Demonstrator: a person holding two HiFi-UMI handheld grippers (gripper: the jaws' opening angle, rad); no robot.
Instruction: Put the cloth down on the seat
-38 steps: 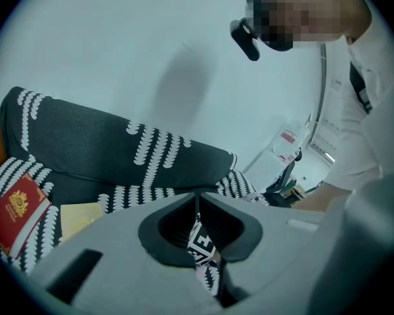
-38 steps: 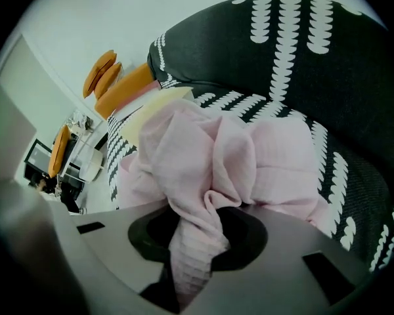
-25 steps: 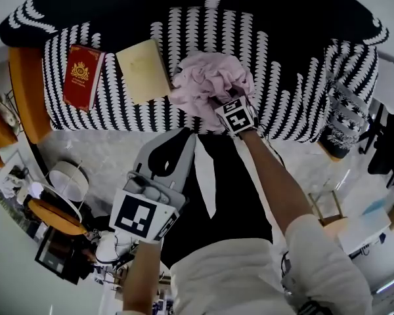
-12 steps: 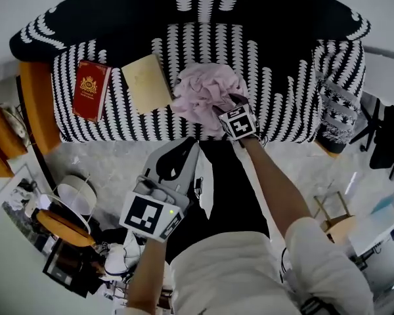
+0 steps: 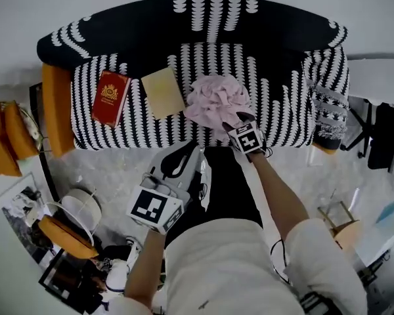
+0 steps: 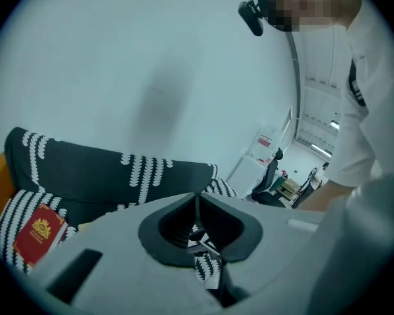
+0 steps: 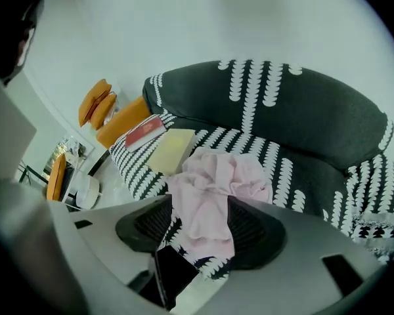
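Soft, even indoor light, shadows weak and diffuse; wall (image 6: pixel 118 58) carries one faint grey shadow smudge in left gripper view; heavy fisheye bend everywhere, black vignette corners on both gripper views; cloth (image 7: pixel 217 182) and sofa (image 7: pixel 302 110) sharp; close foreground soft; strip lights (image 6: pixel 323 148) bright at far right

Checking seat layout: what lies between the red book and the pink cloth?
A pale yellow book lies flat between the red book and pink cloth, clearest in the head view.

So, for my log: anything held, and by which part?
Nothing. The right gripper has just opened, clear of the cloth on the seat; the left gripper is shut, empty.
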